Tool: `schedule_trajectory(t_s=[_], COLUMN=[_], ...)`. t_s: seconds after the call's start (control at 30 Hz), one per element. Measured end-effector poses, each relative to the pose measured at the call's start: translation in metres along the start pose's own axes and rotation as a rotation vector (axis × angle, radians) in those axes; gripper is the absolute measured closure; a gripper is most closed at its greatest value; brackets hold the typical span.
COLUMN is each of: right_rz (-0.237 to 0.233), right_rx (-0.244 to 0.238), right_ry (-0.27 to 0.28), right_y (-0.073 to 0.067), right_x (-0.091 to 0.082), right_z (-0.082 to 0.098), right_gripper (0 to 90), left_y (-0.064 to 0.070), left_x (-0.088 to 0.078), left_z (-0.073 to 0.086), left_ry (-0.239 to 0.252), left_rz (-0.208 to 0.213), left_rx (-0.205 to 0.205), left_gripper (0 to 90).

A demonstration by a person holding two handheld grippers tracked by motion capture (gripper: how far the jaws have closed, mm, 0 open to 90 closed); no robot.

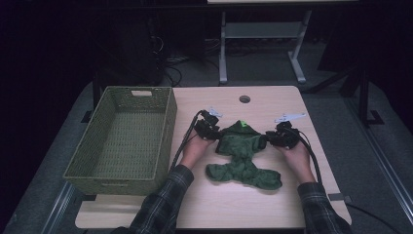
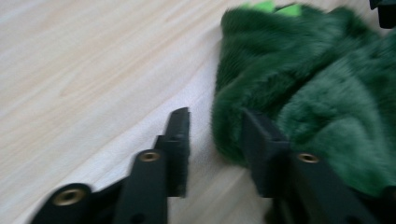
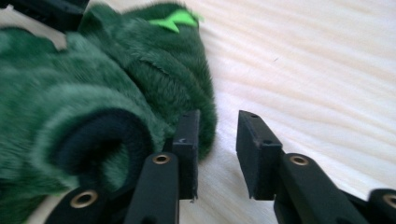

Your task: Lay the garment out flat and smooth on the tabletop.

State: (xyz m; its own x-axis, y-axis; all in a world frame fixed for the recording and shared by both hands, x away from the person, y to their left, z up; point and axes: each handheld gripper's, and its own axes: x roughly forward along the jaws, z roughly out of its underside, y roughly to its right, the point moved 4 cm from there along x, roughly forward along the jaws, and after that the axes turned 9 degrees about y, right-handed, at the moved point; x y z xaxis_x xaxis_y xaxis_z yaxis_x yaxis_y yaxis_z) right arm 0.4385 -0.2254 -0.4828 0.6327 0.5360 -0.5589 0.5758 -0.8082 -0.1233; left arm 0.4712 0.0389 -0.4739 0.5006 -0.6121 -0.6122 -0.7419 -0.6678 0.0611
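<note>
High view w/ woven basket (image 1: 124, 139) left of green fleece garment (image 1: 242, 153); gripper views add bright-green tag (image 3: 175, 19). Left gripper (image 2: 212, 135) & right gripper (image 3: 217, 140) both parted, gripping nothing. No legible writing.

Left gripper (image 2: 212, 140) – jaws parted (nothing pinched) – beside the green fleece garment (image 2: 308, 79) on the table (image 2: 93, 60).

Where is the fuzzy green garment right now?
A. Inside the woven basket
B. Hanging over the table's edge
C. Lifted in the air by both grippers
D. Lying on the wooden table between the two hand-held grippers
D: the green garment lies spread on the table, with the left gripper and right gripper at its sides, jaws apart, and the basket holds nothing.
</note>
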Motion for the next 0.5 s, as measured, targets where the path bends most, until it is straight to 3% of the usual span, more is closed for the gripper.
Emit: schedule_trajectory(t_s=[0.13,0.23,0.33,0.5], right_rz=[0.015,0.018,0.02,-0.001], right_rx=[0.037,0.034,0.016,0.017], right_ry=[0.009,-0.013,0.009,0.027], right_y=[0.0,-0.005,-0.012,-0.018], right_x=[-0.017,-0.028,-0.039,-0.053], right_z=[-0.004,-0.004,-0.004,-0.005], right_gripper=[66.5,62.1,60.9,59.4], left_y=[0.005,0.011,0.017,0.028], left_x=[-0.017,-0.031,-0.044,-0.059], left_z=[-0.003,-0.001,0.003,0.011], left_ry=[0.013,0.023,0.03,0.019], left_rz=[0.027,0.039,0.027,0.043], left_rx=[0.019,0.048,0.067,0.062], left_gripper=[50.0,41.8,36.1,28.1])
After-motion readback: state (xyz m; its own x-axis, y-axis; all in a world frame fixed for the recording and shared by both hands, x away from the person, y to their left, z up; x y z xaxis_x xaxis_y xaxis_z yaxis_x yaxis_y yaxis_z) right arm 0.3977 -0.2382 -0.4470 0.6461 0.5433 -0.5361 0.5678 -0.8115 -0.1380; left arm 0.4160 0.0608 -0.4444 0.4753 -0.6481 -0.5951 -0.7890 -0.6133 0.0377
